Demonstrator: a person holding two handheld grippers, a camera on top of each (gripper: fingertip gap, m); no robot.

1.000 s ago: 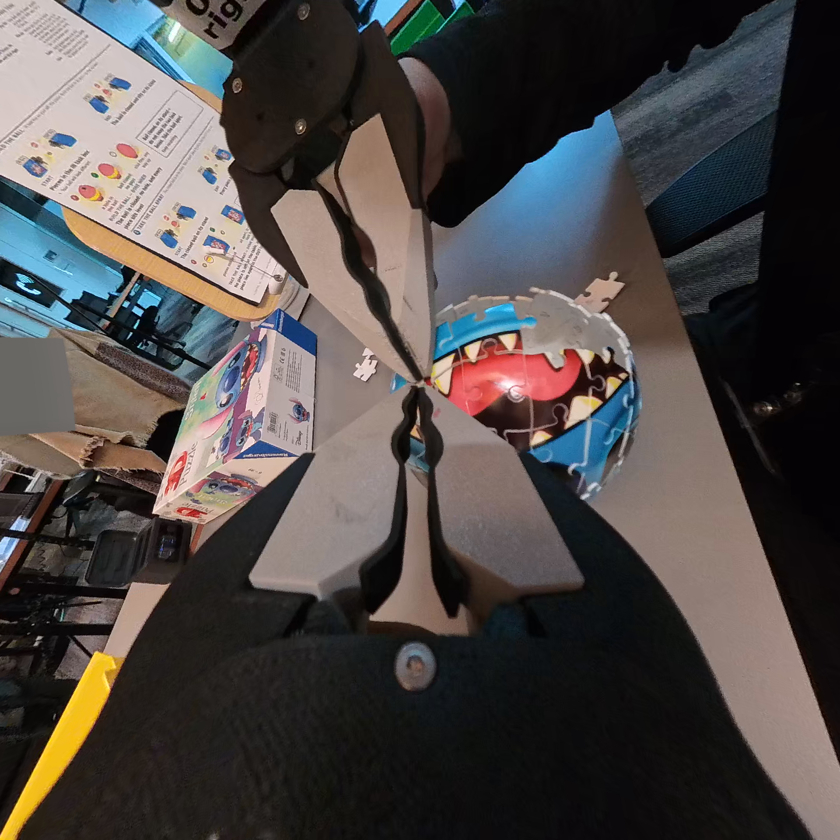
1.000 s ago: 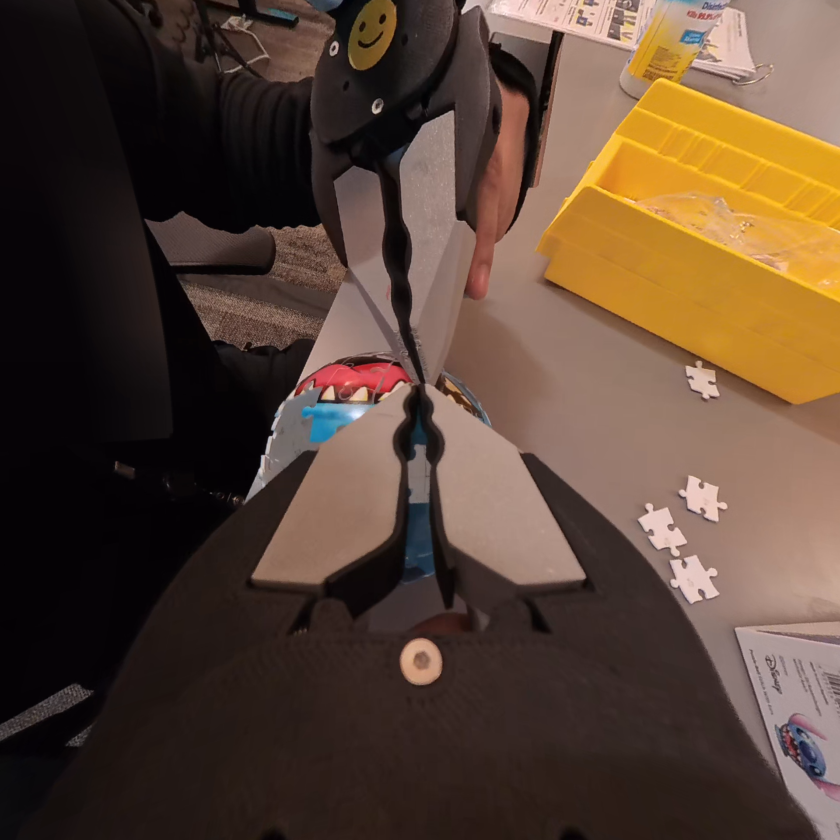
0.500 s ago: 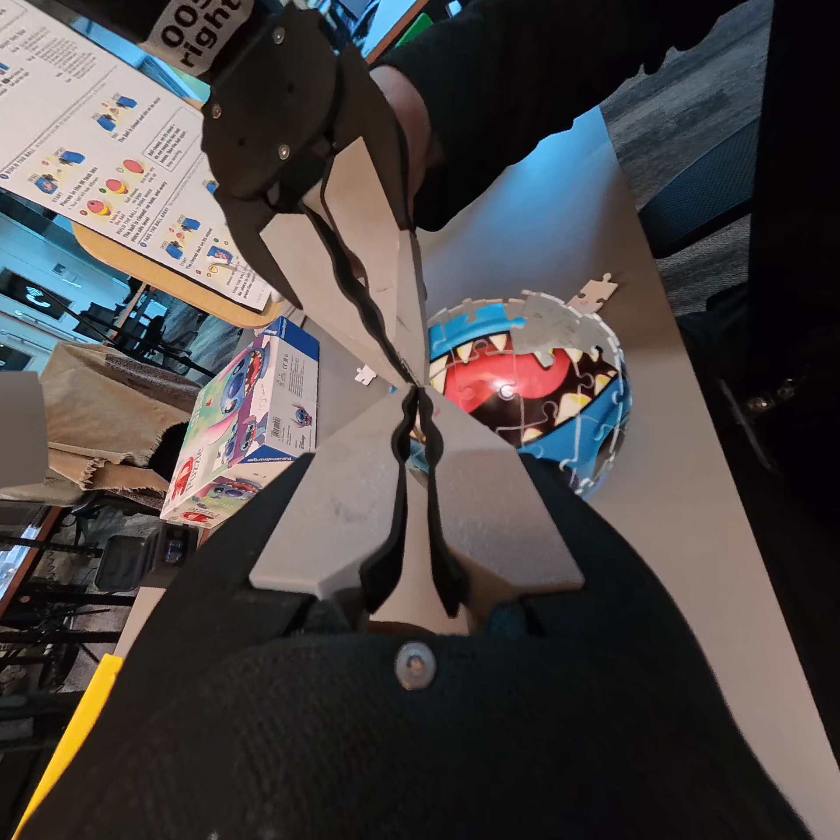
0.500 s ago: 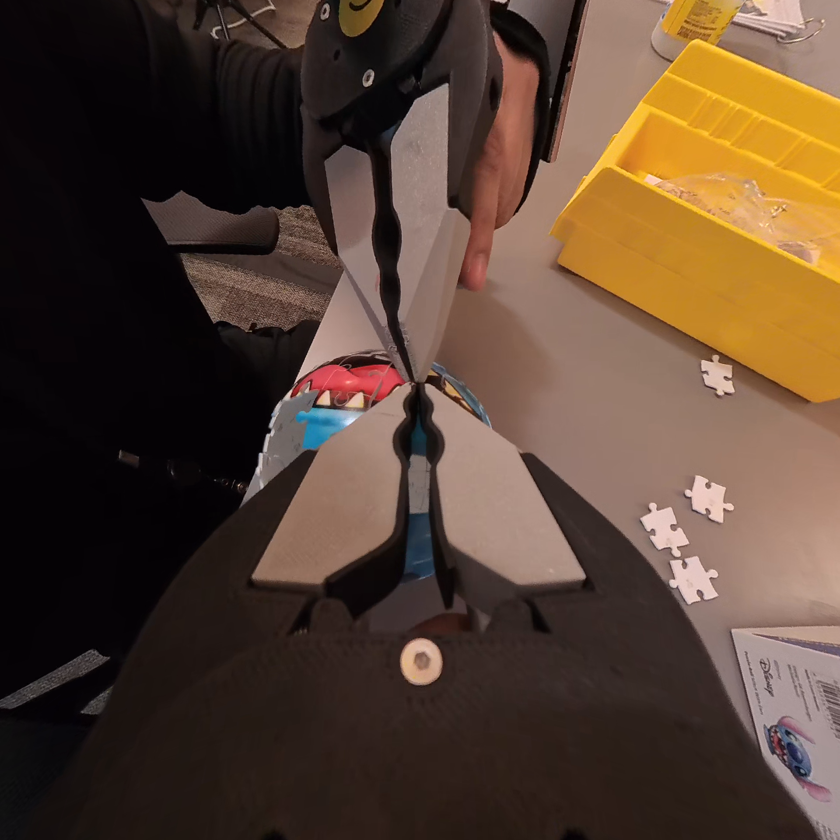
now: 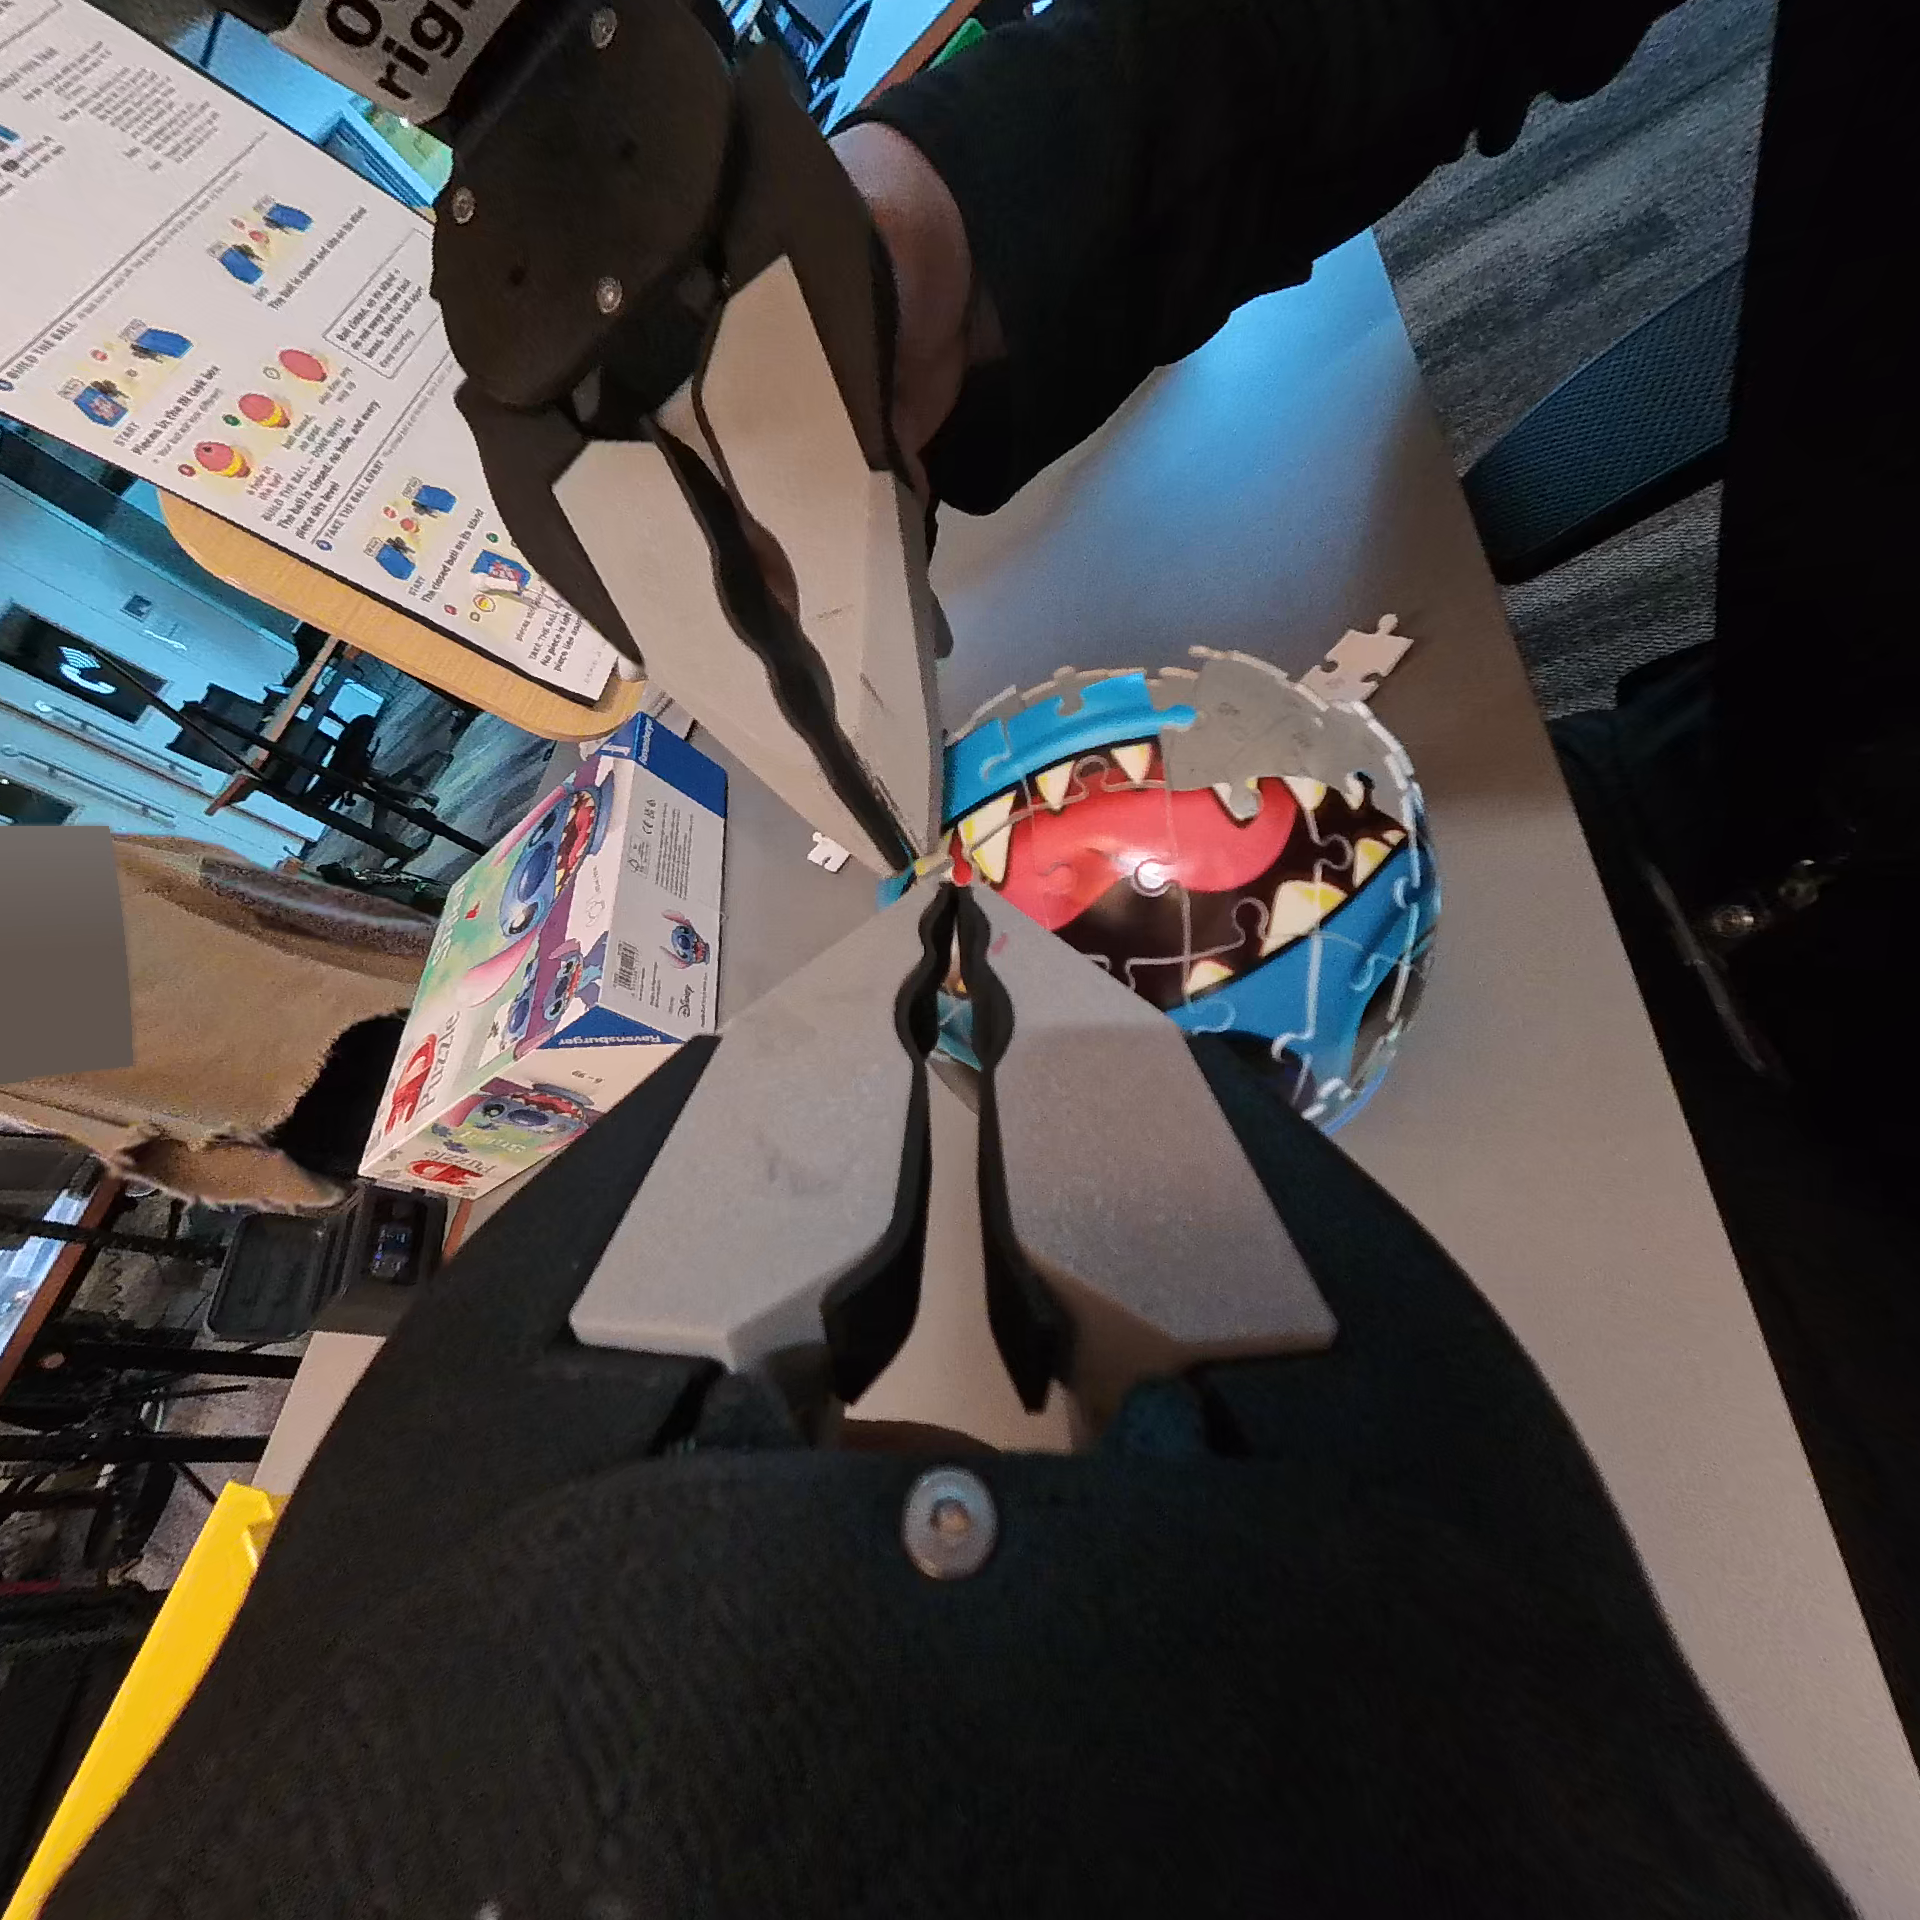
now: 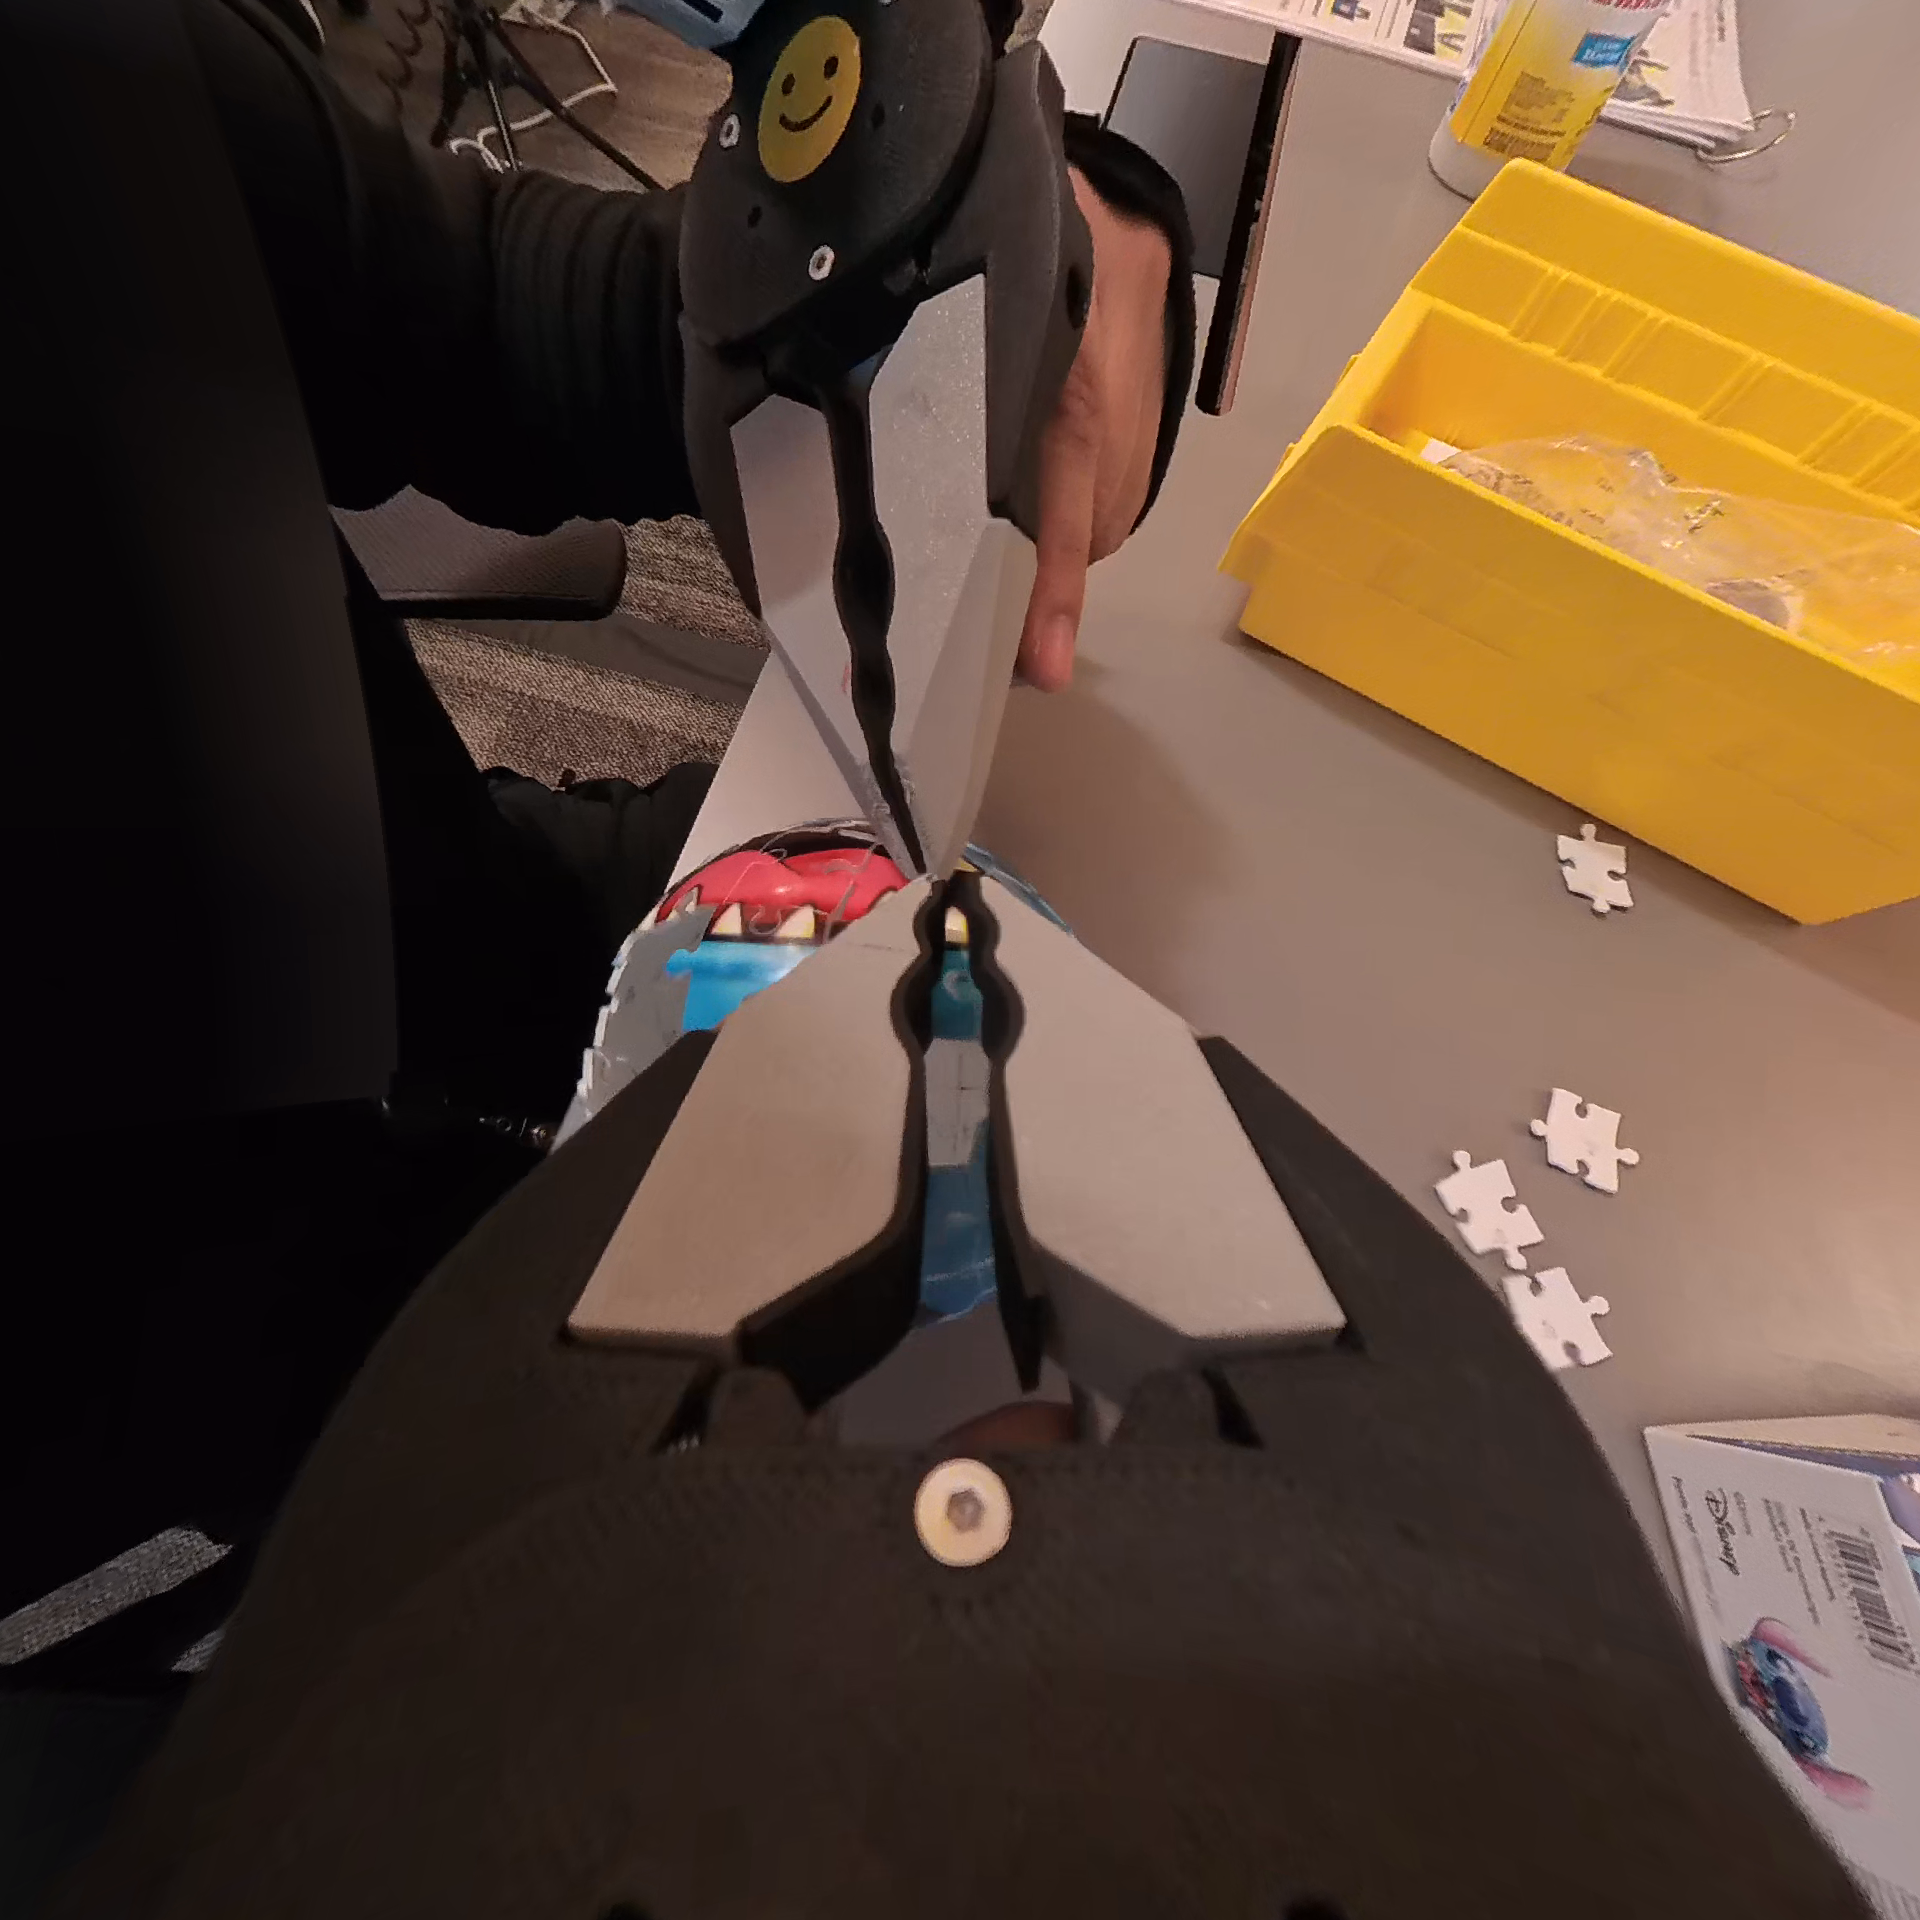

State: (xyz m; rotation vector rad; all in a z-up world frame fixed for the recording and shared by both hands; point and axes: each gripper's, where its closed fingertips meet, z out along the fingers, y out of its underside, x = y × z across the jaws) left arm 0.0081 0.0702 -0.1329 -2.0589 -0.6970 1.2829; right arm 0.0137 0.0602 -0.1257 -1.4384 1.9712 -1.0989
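A: Left gripper [image 5: 951,896], nearest first: fingers drawn nearly together, tips pinched. A sliver of something small and pale sits at the very tips; too small to name, and I cannot tell which gripper grips it.

B: Right gripper [image 6: 951,891] the same: narrow slit, tips together. Through the slit shows blue and grey of the puzzle ball [image 6: 790,914] below.

A: The two grippers meet tip to tip, the right gripper [image 5: 914,862] coming down from above-left in the left view. The meeting point lies just over the puzzle ball's [image 5: 1195,894] left edge.

B: Ball itself: part-built sphere, blue with a red mouth and pale teeth, some pieces grey side out, an open ragged rim. It sits on the grey desk [image 5: 1538,1247], just beyond and right of the left gripper tips.

A: Left of my tips, farther out, a puzzle box [image 5: 561,966] on the desk. A loose piece [image 5: 828,852] near it, another [image 5: 1361,660] beyond the ball.

B: Right of my gripper, three white loose pieces [image 6: 1538,1226] lie close together; a fourth [image 6: 1595,868] beside the yellow bin [image 6: 1558,623]. Bin holds a clear plastic bag [image 6: 1714,520]. Far back, a yellow canister [image 6: 1527,73].
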